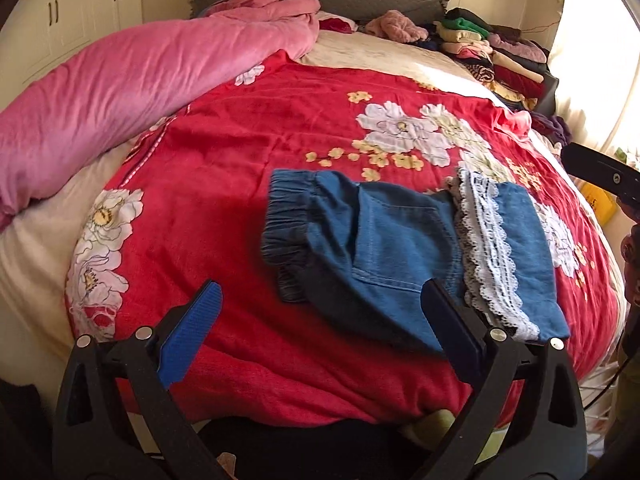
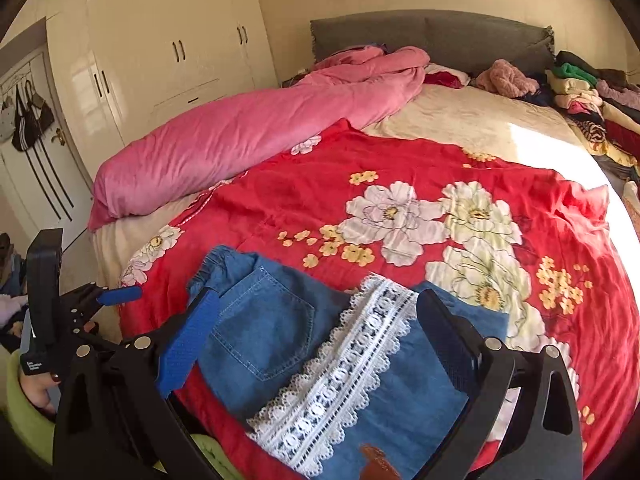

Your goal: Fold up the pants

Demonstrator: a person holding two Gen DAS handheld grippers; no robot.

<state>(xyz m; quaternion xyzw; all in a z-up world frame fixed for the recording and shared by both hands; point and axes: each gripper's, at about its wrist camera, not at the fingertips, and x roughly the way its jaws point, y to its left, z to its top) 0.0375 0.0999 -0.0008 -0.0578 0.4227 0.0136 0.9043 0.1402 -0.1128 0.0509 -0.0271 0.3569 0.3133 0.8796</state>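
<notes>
Blue denim pants (image 1: 404, 248) with an elastic waistband and a white lace band (image 1: 490, 252) lie folded on the red floral bedspread (image 1: 240, 184). My left gripper (image 1: 320, 304) is open and empty, held above the near edge of the pants, its right finger over the denim. In the right wrist view the same pants (image 2: 272, 332) and lace band (image 2: 352, 364) lie just below my right gripper (image 2: 316, 316), which is open and empty, its fingers spanning the folded cloth. The left gripper also shows at the left of the right wrist view (image 2: 120, 295).
A long pink duvet roll (image 1: 120, 84) lies along the left of the bed. A pile of folded clothes (image 1: 492, 52) sits at the far right by the grey headboard (image 2: 432, 36). Cream wardrobes (image 2: 160, 60) stand at the left.
</notes>
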